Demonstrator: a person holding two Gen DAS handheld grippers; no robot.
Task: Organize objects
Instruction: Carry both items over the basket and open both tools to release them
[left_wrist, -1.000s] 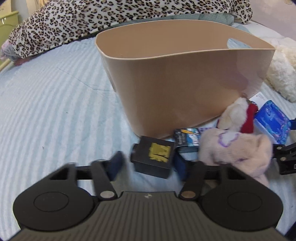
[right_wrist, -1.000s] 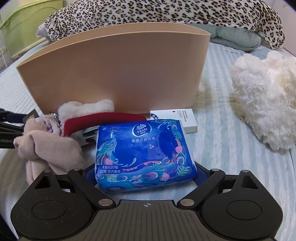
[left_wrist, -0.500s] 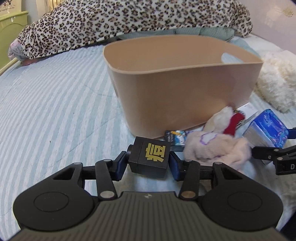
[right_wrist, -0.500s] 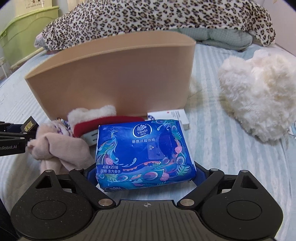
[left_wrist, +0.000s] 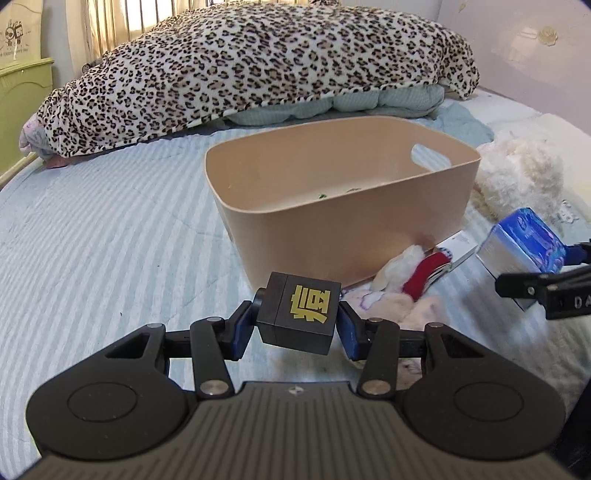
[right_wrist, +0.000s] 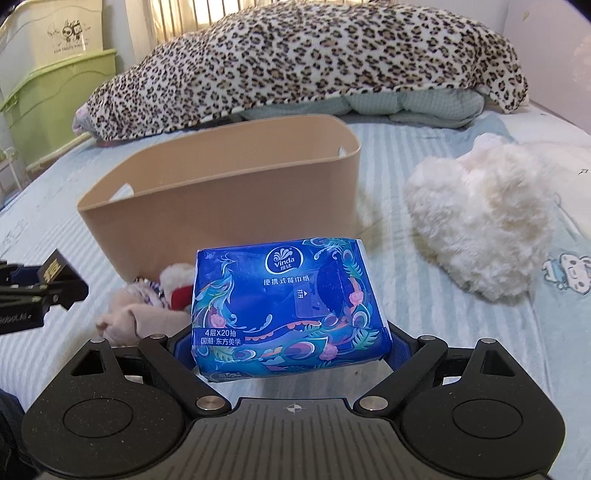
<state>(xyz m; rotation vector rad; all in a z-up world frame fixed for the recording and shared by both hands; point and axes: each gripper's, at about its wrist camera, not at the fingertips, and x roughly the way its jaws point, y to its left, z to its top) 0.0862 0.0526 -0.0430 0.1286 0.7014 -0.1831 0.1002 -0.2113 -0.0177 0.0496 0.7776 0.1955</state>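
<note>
My left hand-held gripper (left_wrist: 297, 324) pinches a small black cube with a yellow character (left_wrist: 299, 313); my right hand-held gripper (right_wrist: 284, 345) clamps a blue plastic tissue pack (right_wrist: 286, 308), both raised just short of the beige plastic bin (left_wrist: 343, 229) on the striped bed (left_wrist: 103, 236).

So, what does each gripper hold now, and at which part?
The left gripper clamps the black box by its two opposite side faces. The right gripper clamps the blue tissue pack by its two short ends, near its lower edge.
</note>
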